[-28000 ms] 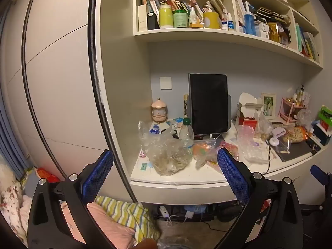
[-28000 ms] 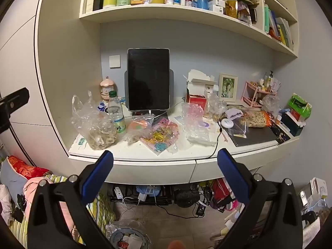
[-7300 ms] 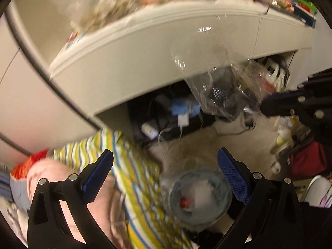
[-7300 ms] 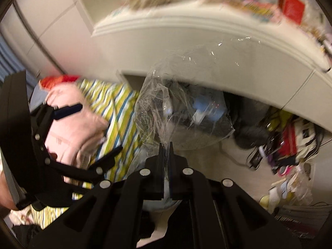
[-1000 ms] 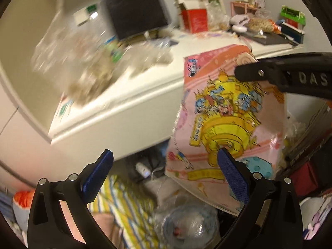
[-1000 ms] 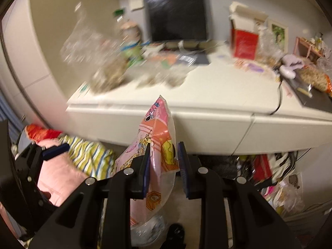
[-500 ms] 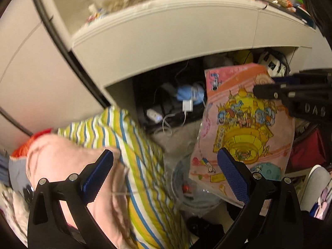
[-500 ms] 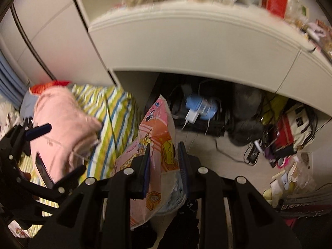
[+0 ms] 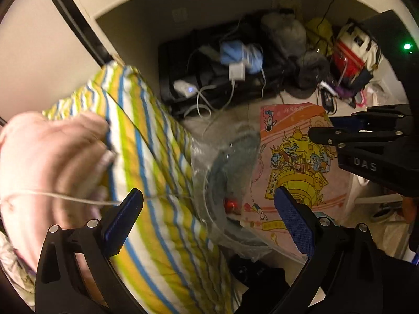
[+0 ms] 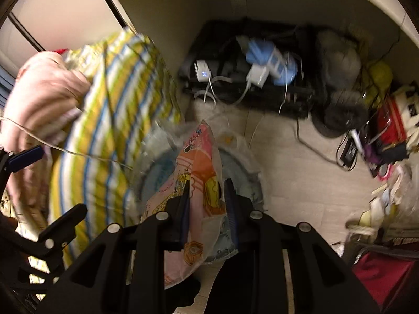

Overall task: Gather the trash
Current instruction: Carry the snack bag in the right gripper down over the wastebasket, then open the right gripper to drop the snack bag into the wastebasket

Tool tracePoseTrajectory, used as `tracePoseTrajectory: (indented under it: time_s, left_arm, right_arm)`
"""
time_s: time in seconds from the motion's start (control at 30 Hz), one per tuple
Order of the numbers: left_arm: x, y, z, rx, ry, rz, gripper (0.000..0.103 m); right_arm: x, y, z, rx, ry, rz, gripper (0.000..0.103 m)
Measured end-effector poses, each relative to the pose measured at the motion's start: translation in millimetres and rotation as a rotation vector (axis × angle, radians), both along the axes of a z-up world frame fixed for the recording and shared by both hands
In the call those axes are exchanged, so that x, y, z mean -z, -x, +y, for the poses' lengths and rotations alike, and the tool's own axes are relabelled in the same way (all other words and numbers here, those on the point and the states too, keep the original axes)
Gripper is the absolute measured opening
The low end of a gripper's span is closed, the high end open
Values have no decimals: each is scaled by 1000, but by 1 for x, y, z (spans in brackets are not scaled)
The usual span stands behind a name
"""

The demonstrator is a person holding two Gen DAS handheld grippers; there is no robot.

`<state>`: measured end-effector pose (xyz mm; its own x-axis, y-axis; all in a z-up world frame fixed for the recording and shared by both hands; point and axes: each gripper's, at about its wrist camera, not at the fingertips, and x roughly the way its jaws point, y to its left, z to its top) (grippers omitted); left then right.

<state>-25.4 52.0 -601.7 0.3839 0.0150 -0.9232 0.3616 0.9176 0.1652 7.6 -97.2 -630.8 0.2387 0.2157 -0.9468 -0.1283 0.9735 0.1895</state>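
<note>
Right tool (image 10: pixel 205 198) steeply downward, clenched on cartoon wrapper (image 10: pixel 199 172) above bin (image 9: pixel 230 162); left tool (image 9: pixel 209 209) released.

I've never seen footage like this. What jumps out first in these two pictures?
The bright pink cartoon bag, pinched in the right gripper, hangs over a plastic-lined bin on the floor. To its left bulges a yellow-and-blue striped blanket. Behind, under the desk, lies a tangle of white chargers and cables.
</note>
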Motion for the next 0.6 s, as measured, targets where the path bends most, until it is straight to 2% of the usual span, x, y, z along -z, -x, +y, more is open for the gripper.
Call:
tracePoseTrajectory:
  time_s: [0.17, 0.23, 0.4, 0.6]
  left_arm:
    - [62, 0, -4, -2, -13, 35, 97]
    - [88, -2, -11, 25, -31, 50, 97]
    - [131, -9, -21, 46, -41, 81, 97]
    - [162, -18, -27, 39, -51, 102, 97]
  right_arm:
    - [63, -2, 6, -17, -23, 52, 25]
    - [76, -3, 9, -27, -21, 62, 25]
    - [108, -7, 12, -62, -2, 71, 25]
    - [140, -13, 8, -91, 14, 89, 25]
